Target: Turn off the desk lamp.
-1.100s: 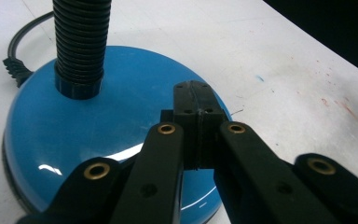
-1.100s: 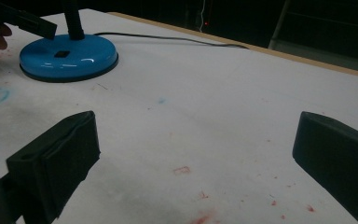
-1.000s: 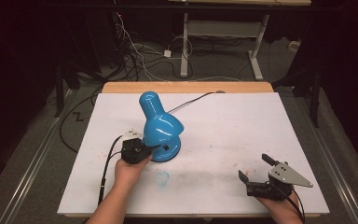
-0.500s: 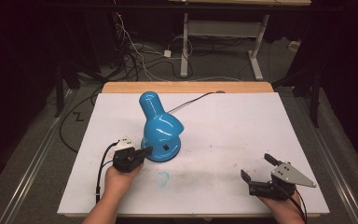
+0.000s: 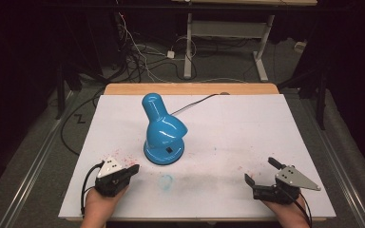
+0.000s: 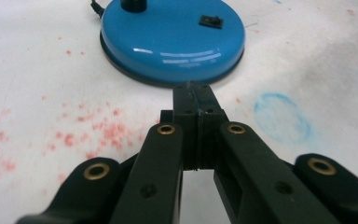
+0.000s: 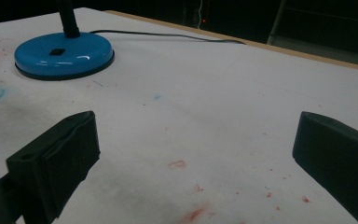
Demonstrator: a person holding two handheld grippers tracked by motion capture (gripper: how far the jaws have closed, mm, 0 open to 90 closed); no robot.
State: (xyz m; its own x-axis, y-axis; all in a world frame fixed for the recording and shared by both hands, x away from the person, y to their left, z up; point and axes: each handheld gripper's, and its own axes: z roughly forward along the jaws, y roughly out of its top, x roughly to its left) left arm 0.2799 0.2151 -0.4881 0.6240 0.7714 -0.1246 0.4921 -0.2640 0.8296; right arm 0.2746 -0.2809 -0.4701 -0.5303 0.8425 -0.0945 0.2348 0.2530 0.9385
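Right now the blue lamp (image 5: pixel 163 130) stands upright near the middle of the table (image 5: pixel 266 123), round base flat on the white top, head tilted up and away to the far left. Its black cord (image 5: pixel 197 102) runs off the far edge.

Your left gripper (image 5: pixel 118 176) sits near the front edge, just short of the lamp base (image 6: pixel 172 37), jaws pressed together on nothing. Your right gripper (image 5: pixel 266 178) rests well apart at the front right, jaws spread wide, also empty.

Risks, as I judge them:
- Lamp looks top-heavy. Push high on the neck or head and it likely tips.
- Base is glossy and domed, so jaws could slip off the rim.
- Cord may snag on the table's far edge if you drag the lamp toward you.
- Small dark switch (image 6: pixel 212 21) sits on the base top. Stray contact from closed jaws could press it.
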